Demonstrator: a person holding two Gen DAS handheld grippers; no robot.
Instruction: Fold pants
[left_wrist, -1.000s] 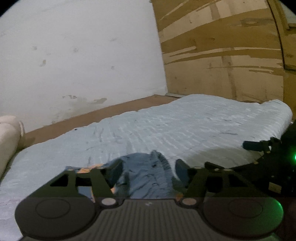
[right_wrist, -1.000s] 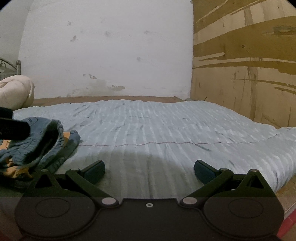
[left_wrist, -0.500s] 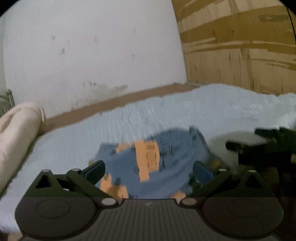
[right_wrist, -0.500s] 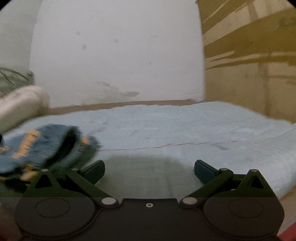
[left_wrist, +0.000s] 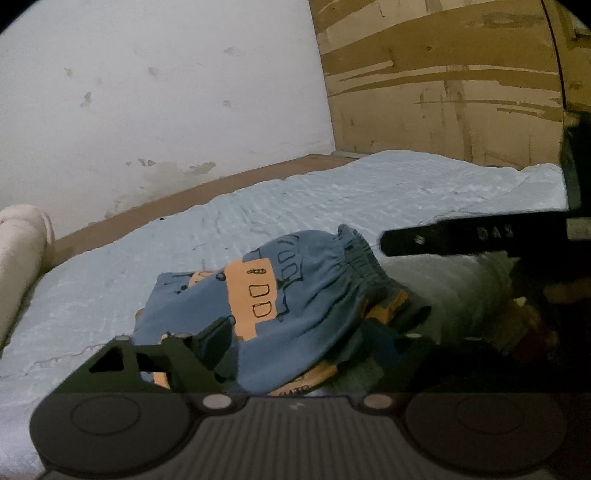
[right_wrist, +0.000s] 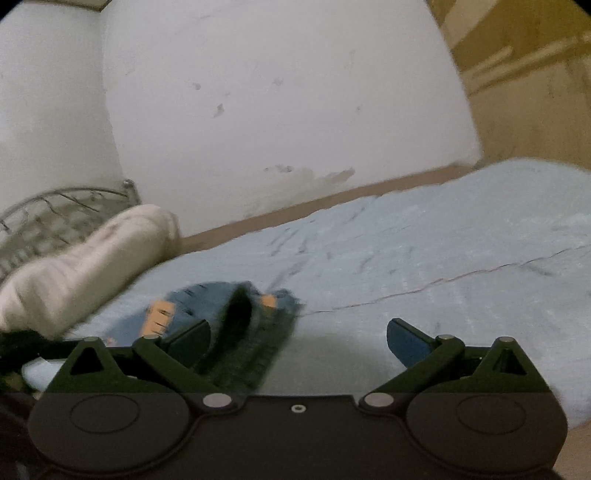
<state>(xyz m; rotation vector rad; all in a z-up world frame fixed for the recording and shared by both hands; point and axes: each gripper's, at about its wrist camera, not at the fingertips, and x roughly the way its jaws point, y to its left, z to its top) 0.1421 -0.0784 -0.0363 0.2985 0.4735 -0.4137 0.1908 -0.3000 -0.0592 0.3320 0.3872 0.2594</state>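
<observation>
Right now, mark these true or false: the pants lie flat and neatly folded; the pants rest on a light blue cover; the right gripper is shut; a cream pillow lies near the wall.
1. The pants lie flat and neatly folded: false, they sit in a bunched heap.
2. The pants rest on a light blue cover: true.
3. The right gripper is shut: false, its jaws stand wide apart, nothing gripped.
4. A cream pillow lies near the wall: true.

You have blue pants (left_wrist: 295, 295) with orange patches and dark outline drawings, gathered waistband included, lying on a pale blue ribbed bedspread (left_wrist: 332, 199). Beside the bedspread's far-left end, a cream pillow (right_wrist: 92, 254). Behind it, a stained white wall (left_wrist: 166, 92) and streaked tan board (left_wrist: 443, 81).
</observation>
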